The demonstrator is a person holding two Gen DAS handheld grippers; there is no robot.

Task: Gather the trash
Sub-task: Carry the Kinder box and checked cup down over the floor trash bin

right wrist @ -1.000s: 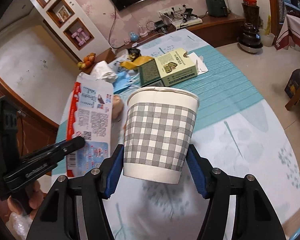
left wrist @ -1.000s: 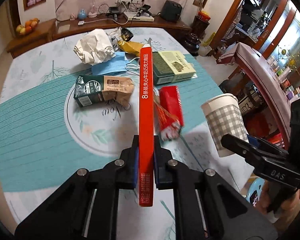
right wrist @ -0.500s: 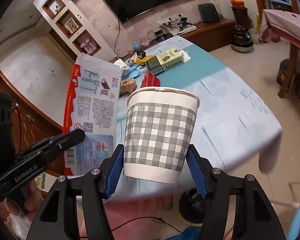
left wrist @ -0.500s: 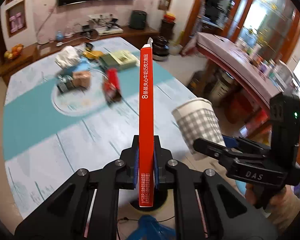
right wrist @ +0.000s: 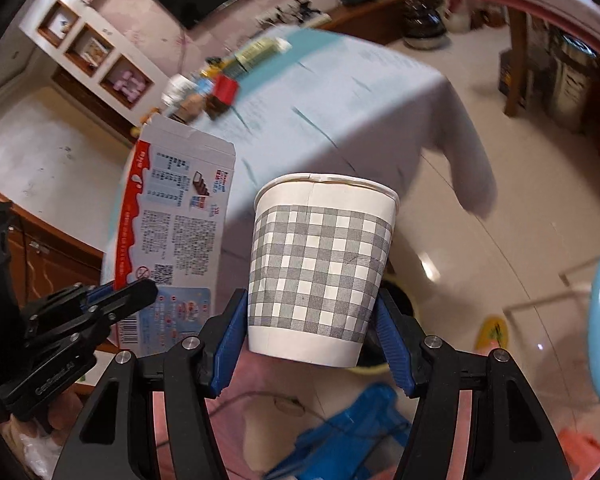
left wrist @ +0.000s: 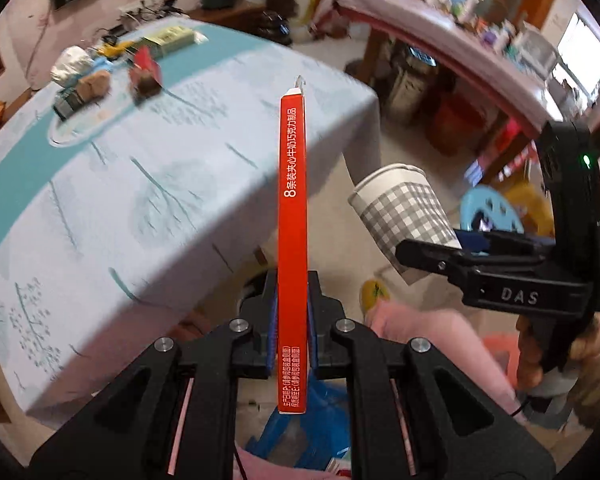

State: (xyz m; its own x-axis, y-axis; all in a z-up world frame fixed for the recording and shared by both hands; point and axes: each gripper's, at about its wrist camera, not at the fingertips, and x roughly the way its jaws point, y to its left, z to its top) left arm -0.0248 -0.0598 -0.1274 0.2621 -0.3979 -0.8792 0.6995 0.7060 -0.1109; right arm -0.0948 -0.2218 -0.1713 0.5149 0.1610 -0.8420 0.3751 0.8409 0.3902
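The left gripper (left wrist: 292,340) is clamped on a flattened red carton (left wrist: 293,216), held edge-on so its narrow red spine stands upright between the blue pads. White Chinese print runs along that spine, beginning with "8"; smaller lines sit near the lower end. From the right wrist view the carton's broad back (right wrist: 176,240) shows: white and pale blue with a red wavy border, blocks of fine print, a picture of a chocolate bar, a QR code and a barcode, none of it legible.

The right gripper (right wrist: 312,328) grips a paper cup (right wrist: 320,268) by its lower sides, upright, white with a grey check band. Seen from the left, the gripper's black body bears "DAS" (left wrist: 518,296). A hand (left wrist: 556,360) holds its handle.

Both loads hang off the near edge of the table (left wrist: 112,200), above the floor and a blue bag (left wrist: 312,428). Far back on the tablecloth lie a red pack (left wrist: 146,72), a crumpled tissue (left wrist: 70,64), a green box (left wrist: 168,38) and a brown carton (left wrist: 82,90), blurred.
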